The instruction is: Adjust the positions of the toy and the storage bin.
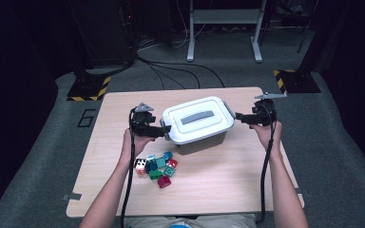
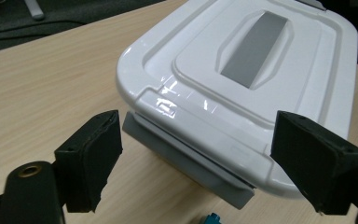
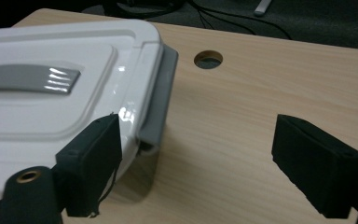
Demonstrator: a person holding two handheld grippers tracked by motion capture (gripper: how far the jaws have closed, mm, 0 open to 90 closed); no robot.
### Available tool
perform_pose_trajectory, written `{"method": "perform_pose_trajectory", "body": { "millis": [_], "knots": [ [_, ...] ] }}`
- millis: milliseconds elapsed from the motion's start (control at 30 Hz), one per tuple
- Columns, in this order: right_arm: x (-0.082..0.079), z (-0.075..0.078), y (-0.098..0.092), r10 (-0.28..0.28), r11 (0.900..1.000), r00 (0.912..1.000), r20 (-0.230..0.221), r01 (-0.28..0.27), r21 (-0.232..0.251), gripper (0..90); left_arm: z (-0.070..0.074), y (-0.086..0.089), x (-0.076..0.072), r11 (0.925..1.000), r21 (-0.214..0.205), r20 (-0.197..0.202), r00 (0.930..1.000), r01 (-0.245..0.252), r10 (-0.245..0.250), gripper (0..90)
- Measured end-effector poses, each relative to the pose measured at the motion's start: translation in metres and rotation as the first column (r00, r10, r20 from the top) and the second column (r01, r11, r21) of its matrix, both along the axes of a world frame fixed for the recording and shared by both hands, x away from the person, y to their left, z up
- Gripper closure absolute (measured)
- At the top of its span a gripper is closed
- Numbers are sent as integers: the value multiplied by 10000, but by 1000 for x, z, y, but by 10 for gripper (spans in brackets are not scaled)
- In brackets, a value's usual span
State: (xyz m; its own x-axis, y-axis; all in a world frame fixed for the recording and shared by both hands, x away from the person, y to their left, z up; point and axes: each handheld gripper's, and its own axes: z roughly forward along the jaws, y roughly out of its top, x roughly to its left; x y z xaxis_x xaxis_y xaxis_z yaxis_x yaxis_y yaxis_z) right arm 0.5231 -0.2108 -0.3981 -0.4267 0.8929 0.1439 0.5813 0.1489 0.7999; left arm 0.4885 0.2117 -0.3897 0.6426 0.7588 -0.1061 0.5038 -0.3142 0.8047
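Note:
A white lidded box [image 1: 197,118] with a grey handle on top stands in the middle of the table. My left gripper [image 1: 165,129] is at its left end. In the left gripper view that gripper [image 2: 196,154] is open, and its jaws stand wide apart on either side of the grey end latch [image 2: 186,161] without pressing it. My right gripper [image 1: 238,117] is at the box's right end. In the right gripper view it [image 3: 196,158] is open over bare table, with the other grey latch [image 3: 161,93] just beside its left jaw.
A pile of several coloured toy blocks [image 1: 158,167] lies on the wooden table [image 1: 218,175] in front of the box, near my left hand. A round hole [image 3: 208,59] is cut in the tabletop beyond the box's right end. Dark stands and cables sit on the floor behind.

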Motion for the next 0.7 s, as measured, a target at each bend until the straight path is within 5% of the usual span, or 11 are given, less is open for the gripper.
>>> {"method": "perform_pose_trajectory", "body": {
  "millis": [400, 700],
  "knots": [
    [-42, -64, -26, -327, 9994, 9990, -314, 330, 69, 54, 11, -23, 16, 9972, 348, 128, 9977, 662, -667, 101],
    [-56, -104, -27, -415, 9987, 9969, -669, 394, -328, 43, 15, -42, 31, 9923, 697, 33, 9947, 1022, -1026, 93]
  ]
}}
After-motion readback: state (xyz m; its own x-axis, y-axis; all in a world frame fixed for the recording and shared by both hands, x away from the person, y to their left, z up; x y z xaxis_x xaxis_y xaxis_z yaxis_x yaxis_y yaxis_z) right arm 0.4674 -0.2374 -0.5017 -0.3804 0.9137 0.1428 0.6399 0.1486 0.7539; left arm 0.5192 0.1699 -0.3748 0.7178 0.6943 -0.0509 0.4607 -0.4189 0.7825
